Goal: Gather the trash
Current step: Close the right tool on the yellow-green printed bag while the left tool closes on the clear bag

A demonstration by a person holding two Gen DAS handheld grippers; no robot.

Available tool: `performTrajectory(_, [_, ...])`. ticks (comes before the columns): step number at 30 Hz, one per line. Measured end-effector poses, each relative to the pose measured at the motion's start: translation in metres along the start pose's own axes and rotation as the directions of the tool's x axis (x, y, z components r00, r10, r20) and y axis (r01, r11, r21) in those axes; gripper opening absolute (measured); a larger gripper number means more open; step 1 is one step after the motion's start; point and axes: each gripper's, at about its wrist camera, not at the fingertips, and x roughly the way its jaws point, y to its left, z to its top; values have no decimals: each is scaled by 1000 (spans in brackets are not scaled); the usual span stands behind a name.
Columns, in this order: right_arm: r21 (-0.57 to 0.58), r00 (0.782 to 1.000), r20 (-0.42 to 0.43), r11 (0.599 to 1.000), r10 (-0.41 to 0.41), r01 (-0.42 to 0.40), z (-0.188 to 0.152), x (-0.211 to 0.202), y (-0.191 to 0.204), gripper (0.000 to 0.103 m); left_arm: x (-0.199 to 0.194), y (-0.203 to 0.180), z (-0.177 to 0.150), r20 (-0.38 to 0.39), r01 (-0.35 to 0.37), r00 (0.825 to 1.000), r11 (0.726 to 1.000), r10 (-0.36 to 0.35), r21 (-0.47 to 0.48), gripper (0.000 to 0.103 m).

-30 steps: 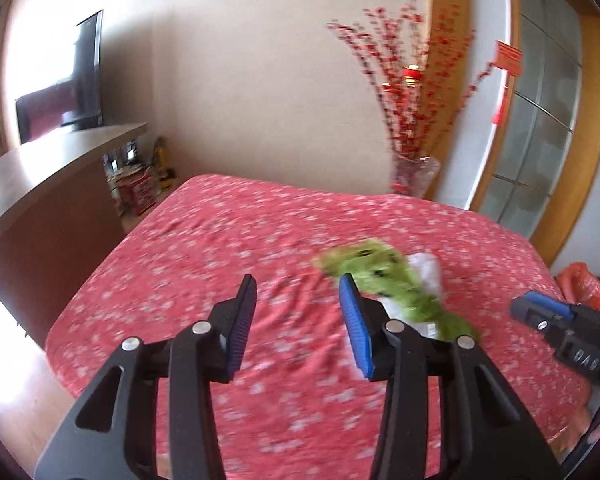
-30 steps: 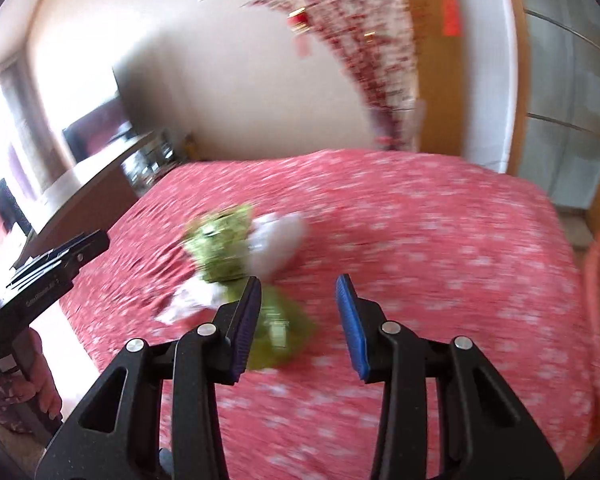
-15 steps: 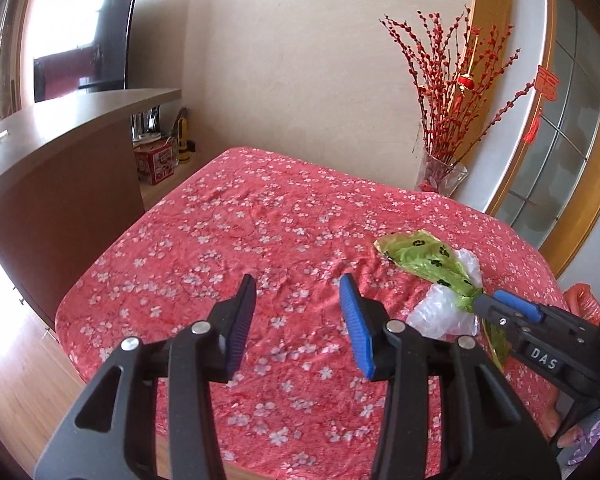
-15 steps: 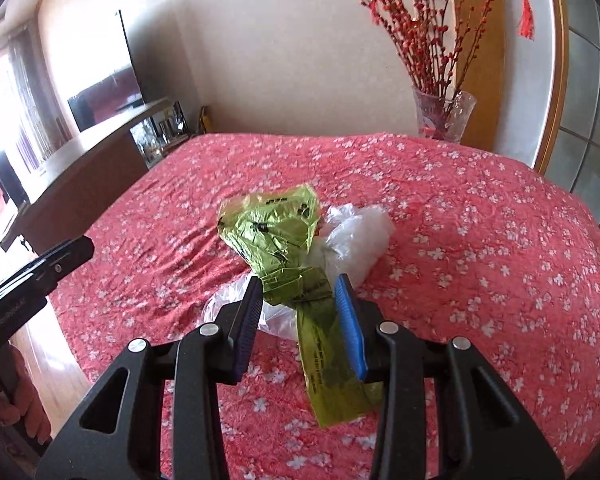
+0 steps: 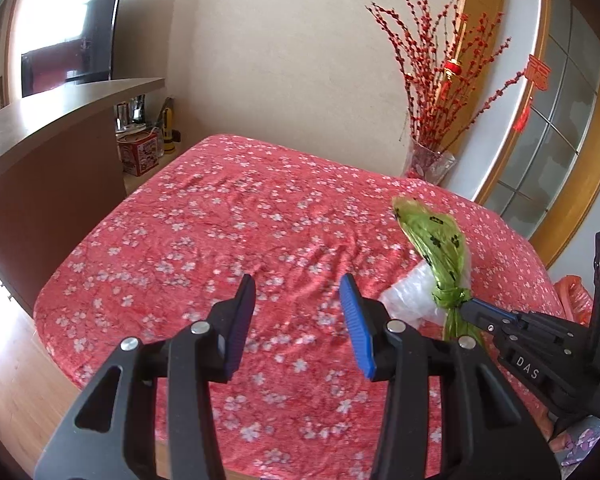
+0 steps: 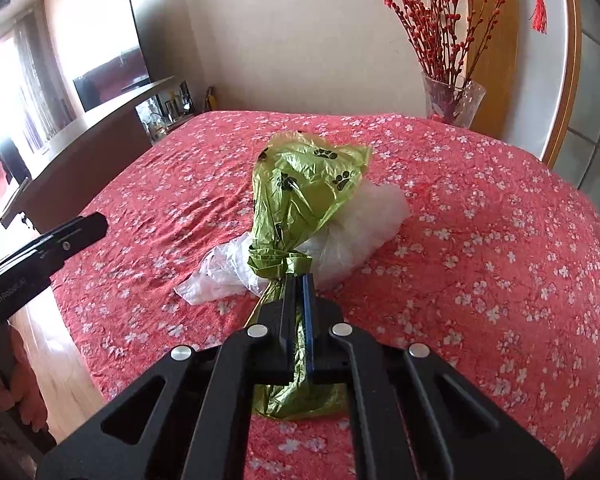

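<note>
My right gripper (image 6: pixel 297 280) is clamped tight on the twisted neck of the knotted lime-green plastic bag printed with black paw marks (image 6: pixel 300 192), just below its knot, while the bag's full end lies on the red cloth with small white blossoms (image 6: pixel 480 240) covering the table, touching a crumpled clear plastic bag (image 6: pixel 356 228) beside it. My left gripper (image 5: pixel 298 312) hangs over bare cloth to the left of the green bag, its blue-padded jaws partly apart with nothing between them

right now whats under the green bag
A crumpled clear plastic bag shows under and beside the green bag, on the red cloth. Anything beneath both is covered.
</note>
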Motion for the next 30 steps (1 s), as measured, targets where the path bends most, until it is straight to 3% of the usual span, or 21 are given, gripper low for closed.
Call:
performTrajectory(3, [-11, 1000, 9, 1000, 7, -7, 0, -2, 4, 6, 1, -5, -1, -8, 15, 1000, 1000, -15, 3, 44])
performTrajectory(5, [-14, 1000, 5, 1000, 12, -12, 1, -2, 7, 23, 2, -7, 0, -11, 19, 1000, 1000, -19, 2, 44])
performTrajectory(7, [-23, 1000, 6, 1000, 7, -7, 1, -1, 10, 31, 2, -8, 0, -13, 18, 1000, 1000, -18, 3, 44])
performTrajectory(11, [-42, 1000, -22, 999, -16, 15, -1, 8, 14, 31, 2, -7, 0, -16, 17, 1000, 1000, -17, 2, 44])
performTrajectory(12, [-44, 999, -33, 999, -21, 20, -2, 11, 14, 27, 3, -6, 0, -17, 19, 1000, 1000, -18, 1, 44])
performTrajectory(13, [-41, 999, -39, 999, -20, 19, -4, 14, 13, 12, 3, -6, 0, -17, 18, 1000, 1000, -18, 1, 44])
performTrajectory(14, [-34, 999, -42, 999, -15, 13, -5, 14, 12, 10, 4, -7, 0, -20, 20, 1000, 1000, -20, 1, 44])
performTrajectory(21, [2, 1000, 20, 1000, -14, 14, -2, -11, -3, 5, 12, -16, 0, -47, 53, 998, 998, -53, 16, 44])
performTrajectory(25, [24, 997, 56, 999, -48, 47, -4, -27, -16, 5, 21, -33, 4, -74, 103, 992, 994, -100, 39, 44])
performTrajectory(30, [86, 989, 82, 990, -122, 115, -11, -47, -50, 4, 36, -65, 13, -111, 166, 982, 981, -155, 102, 52])
